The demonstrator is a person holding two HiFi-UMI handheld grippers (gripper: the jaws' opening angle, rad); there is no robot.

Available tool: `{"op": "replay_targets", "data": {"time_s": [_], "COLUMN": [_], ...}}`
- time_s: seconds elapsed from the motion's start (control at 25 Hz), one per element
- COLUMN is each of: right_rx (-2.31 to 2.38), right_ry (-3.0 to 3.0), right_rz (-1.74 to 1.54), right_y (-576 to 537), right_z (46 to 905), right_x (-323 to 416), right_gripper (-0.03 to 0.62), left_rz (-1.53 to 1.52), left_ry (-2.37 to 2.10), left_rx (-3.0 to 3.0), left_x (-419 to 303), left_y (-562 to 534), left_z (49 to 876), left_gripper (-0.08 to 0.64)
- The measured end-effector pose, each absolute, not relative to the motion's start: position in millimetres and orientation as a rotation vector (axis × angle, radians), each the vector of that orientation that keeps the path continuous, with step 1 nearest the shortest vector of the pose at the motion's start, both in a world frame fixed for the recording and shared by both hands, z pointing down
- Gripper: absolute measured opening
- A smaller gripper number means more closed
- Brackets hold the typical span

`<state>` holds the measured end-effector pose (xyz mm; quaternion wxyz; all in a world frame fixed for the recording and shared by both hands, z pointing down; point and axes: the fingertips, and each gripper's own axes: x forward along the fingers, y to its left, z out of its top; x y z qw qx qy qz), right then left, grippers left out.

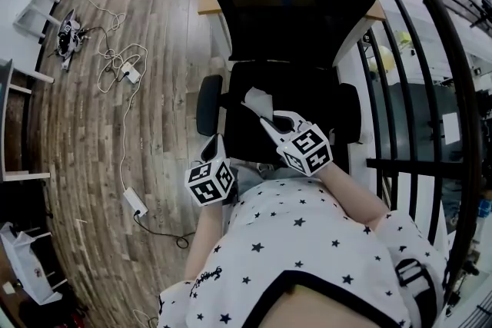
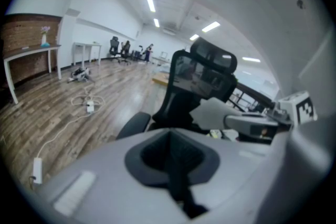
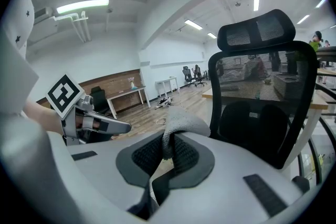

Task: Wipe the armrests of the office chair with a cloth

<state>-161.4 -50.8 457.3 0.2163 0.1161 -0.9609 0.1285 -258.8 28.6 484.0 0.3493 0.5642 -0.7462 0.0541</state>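
A black mesh office chair (image 1: 296, 11) stands in front of me, with its left armrest (image 1: 208, 105) and right armrest (image 1: 350, 113) on either side of the seat. My right gripper (image 1: 265, 117) hovers over the seat, shut on a pale grey cloth (image 1: 257, 99). In the right gripper view the cloth (image 3: 181, 120) bunches up between the pads of that gripper (image 3: 168, 155). My left gripper (image 1: 217, 142) is held just short of the left armrest, shut with nothing in it. Its own view shows the armrest (image 2: 134, 124) ahead of its closed jaws (image 2: 173, 160).
White cables and a power strip (image 1: 127, 73) lie on the wooden floor at left. A black railing (image 1: 430, 88) curves close along the chair's right side. A wooden desk (image 1: 207, 0) stands behind the chair. White table legs (image 1: 34, 11) are at far left.
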Motion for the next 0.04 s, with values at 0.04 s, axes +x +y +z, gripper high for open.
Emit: {"op": "replay_targets", "data": {"time_s": [0.04], "right_rx": [0.320], "right_ry": [-2.664], "right_rz": [0.356], "right_y": [-50.8], "right_z": [456.8], "right_x": [-161.7], "right_gripper": [0.029], "left_rz": [0.140], "left_ry": [-1.934], "left_rx": [1.460], "left_x": [-259.3], "left_y": [28.8], "left_z": [484.0], "left_gripper": [0.006]}}
